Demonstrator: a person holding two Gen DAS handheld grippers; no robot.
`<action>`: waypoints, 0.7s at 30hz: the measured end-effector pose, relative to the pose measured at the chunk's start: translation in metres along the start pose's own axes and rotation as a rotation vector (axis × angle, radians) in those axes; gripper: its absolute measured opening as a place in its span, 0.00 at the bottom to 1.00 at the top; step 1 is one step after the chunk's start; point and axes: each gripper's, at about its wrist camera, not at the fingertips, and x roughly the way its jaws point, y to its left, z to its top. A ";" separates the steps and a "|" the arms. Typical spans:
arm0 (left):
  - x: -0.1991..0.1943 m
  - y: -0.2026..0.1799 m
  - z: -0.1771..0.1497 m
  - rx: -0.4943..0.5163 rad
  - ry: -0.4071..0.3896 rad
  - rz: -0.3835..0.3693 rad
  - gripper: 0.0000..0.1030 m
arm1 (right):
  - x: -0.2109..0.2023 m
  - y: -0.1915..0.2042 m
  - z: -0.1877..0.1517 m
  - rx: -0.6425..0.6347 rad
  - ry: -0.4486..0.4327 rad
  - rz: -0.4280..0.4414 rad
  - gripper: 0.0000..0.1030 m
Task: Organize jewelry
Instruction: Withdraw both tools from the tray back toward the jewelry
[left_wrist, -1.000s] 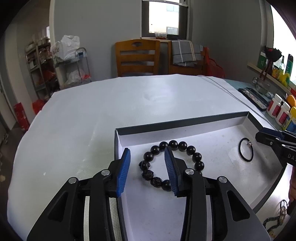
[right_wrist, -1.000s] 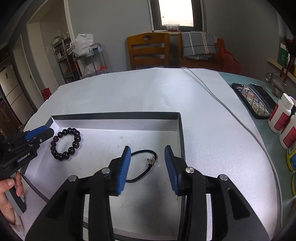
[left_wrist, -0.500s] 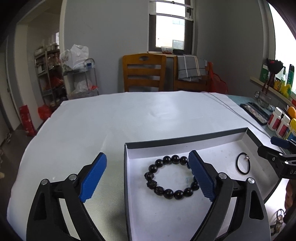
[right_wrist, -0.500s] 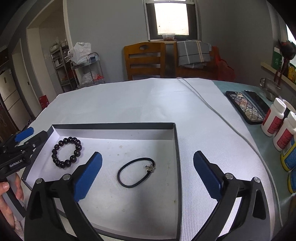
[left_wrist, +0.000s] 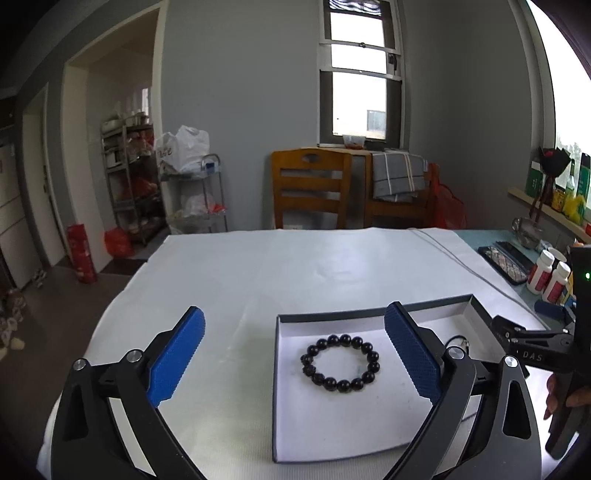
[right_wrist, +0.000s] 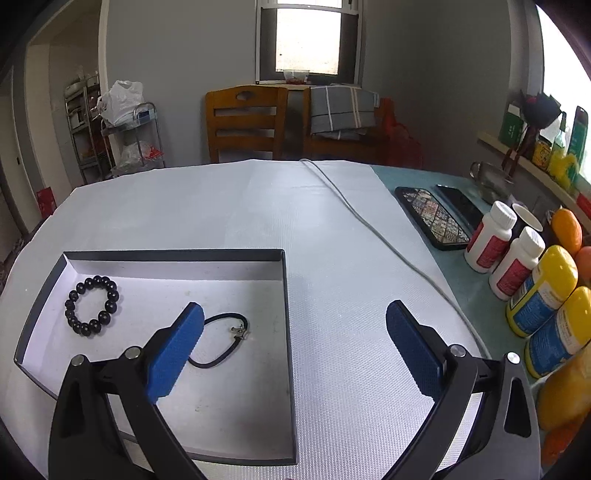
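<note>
Your table (right_wrist: 229, 206) with its white cover fills the middle and lower part of both views, wall and window behind at top. The shallow tray (left_wrist: 295, 318) sits lower centre in the left wrist view and lower left in the right wrist view (right_wrist: 177, 254), dark rim, white floor. Your left gripper (left_wrist: 293, 356) fills the bottom of its frame, blue pads spread wide, nothing between them; one pad is over the bare cover left of the tray, the other over the tray's right half. Your right gripper (right_wrist: 293, 352) is at the bottom of its frame, also spread wide and holding nothing, left pad over the tray, right pad over the cover beside it. It also shows at the right edge of the left wrist view (left_wrist: 532, 341), just beside the tray's right end. Bottles (right_wrist: 517, 264) stand at right edge of the right wrist view, white and yellow, with a phone (right_wrist: 432, 218) above them near the grey cable (right_wrist: 369, 221). Black bead bracelet (left_wrist: 341, 362) lies flat on the tray floor, lower centre; in the right wrist view it is at the tray's left end (right_wrist: 92, 306). Black cord bracelet (right_wrist: 221, 339) with a small metal charm lies mid-tray, well apart from the beads, partly hidden by your left pad.
</note>
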 end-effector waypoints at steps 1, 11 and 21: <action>-0.008 -0.001 -0.003 0.014 -0.001 0.011 0.97 | -0.003 0.000 0.000 -0.005 -0.007 0.019 0.95; -0.053 -0.002 -0.063 0.120 0.066 0.028 0.97 | -0.020 0.037 -0.010 -0.174 -0.018 0.200 0.94; -0.074 0.005 -0.106 0.171 0.163 -0.079 0.97 | -0.087 0.028 -0.062 -0.311 -0.071 0.231 0.94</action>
